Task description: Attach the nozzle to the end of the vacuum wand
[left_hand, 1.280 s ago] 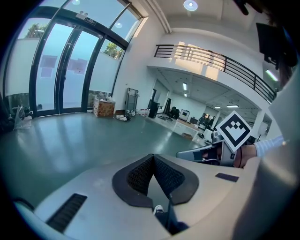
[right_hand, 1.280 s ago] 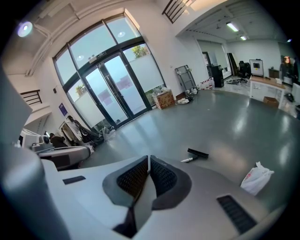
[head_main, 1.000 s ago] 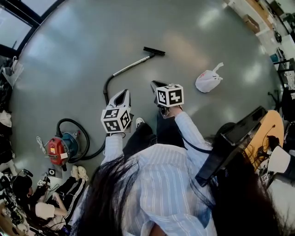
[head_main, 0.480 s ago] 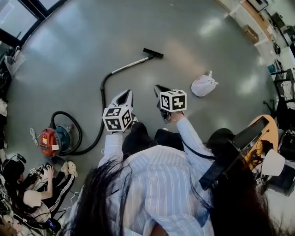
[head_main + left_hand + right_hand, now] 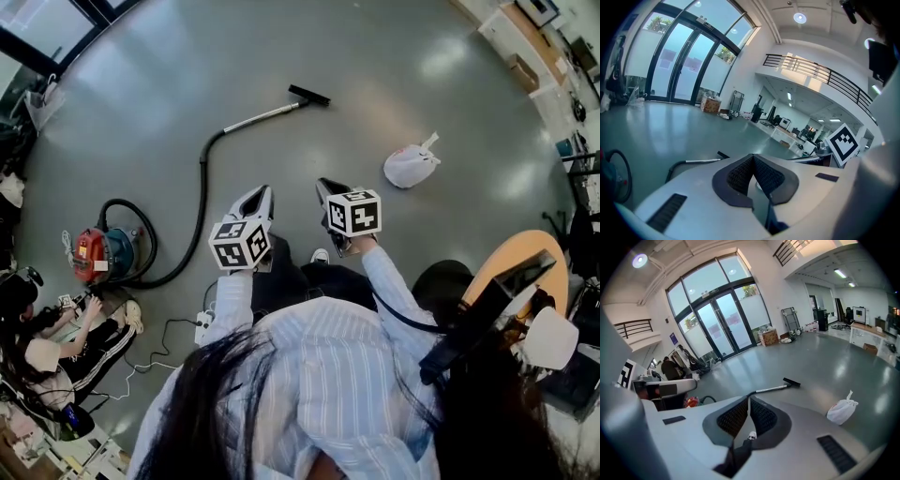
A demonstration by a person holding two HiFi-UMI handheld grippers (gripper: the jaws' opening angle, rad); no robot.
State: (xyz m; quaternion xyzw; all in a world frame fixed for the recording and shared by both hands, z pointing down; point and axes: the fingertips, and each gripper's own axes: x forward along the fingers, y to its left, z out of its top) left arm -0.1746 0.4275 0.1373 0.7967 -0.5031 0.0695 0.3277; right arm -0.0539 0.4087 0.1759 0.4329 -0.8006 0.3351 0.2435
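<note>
Both grippers held out front, side by side, tipped down toward the floor (image 5: 394, 66). Left gripper (image 5: 260, 193): jaws pressed together, nothing between them. Right gripper (image 5: 324, 185): likewise clenched and empty. Vacuum wand (image 5: 262, 116) lies on the floor well ahead of both, with the black nozzle (image 5: 308, 95) at its far end, touching it. Hose (image 5: 200, 192) curves back to the red vacuum cleaner (image 5: 94, 255) at left. White bag (image 5: 410, 166) lies to the right.

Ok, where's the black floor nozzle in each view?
Head view: black floor nozzle at top centre, on the open floor.
Left gripper view: nozzle left of centre, just above the shut jaws.
Right gripper view: nozzle right of centre, above the jaws.
Shared landmark: the metal wand ending at it.
</note>
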